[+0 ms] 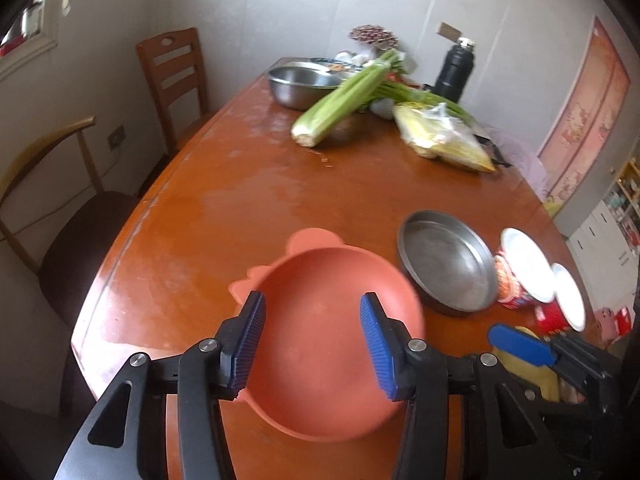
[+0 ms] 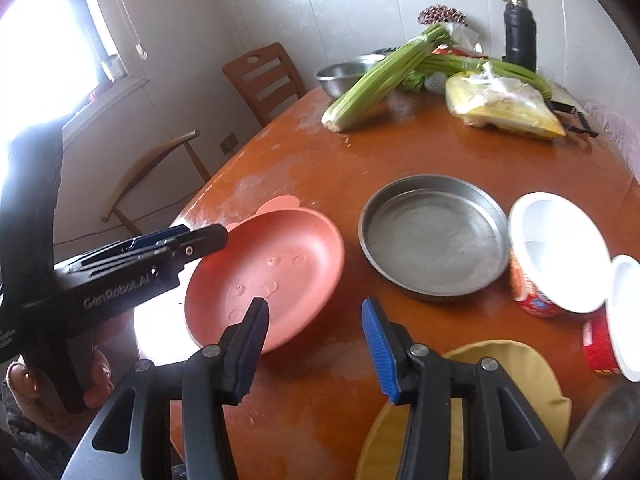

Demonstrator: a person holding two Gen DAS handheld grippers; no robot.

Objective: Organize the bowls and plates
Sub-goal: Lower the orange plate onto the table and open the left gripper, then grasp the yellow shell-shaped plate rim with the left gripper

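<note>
The left wrist view shows the left gripper parted above the pink bowl, gripping nothing, seemingly to stack it.

- Bare wooden table stretches open from the pink plate toward 12 o'clock.
- Celery and a yellow bag block the far end.
- At 2 o'clock, metal pan and white tub crowd together.

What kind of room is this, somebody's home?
Most likely a home dining area: a worn wooden table with wooden chairs beside it, and celery, a steel basin and plates on top.
</note>
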